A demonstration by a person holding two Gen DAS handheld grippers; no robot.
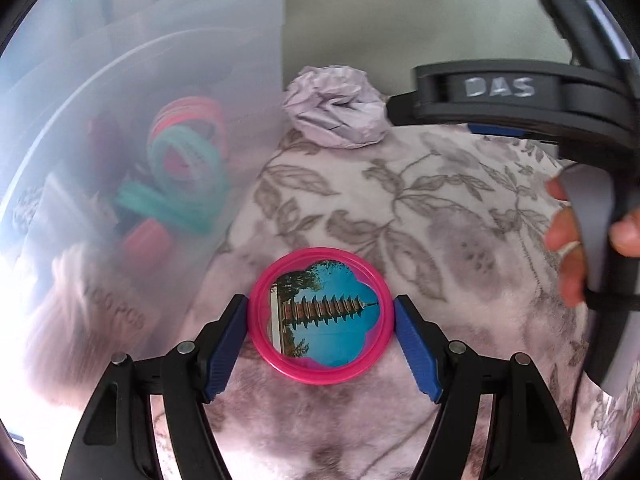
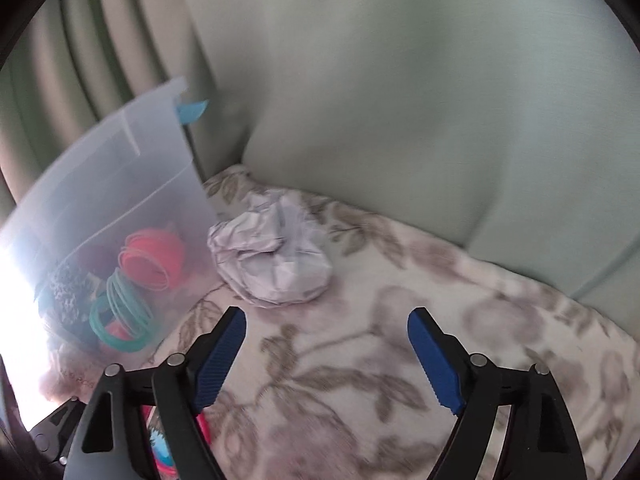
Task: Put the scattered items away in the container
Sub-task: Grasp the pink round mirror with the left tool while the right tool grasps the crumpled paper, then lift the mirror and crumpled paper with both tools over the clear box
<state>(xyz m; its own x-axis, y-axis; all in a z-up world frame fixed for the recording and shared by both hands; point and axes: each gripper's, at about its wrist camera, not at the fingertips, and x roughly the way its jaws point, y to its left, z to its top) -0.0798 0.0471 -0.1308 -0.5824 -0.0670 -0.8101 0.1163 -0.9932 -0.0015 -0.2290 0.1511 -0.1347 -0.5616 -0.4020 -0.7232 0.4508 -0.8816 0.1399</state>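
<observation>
The round pink-rimmed pagoda-picture disc [image 1: 319,315] is bracketed by the left gripper [image 1: 320,322], contact apparently made. The right gripper [image 2: 326,354] is spread near the crumpled white paper ball [image 2: 272,250].

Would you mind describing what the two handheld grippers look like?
Both the left gripper and right gripper have black angular arms with silver pivot pins and ribbed blue finger pads. The right one's black body bears "DAS" in silver handwriting, plus a grey trigger.
</observation>
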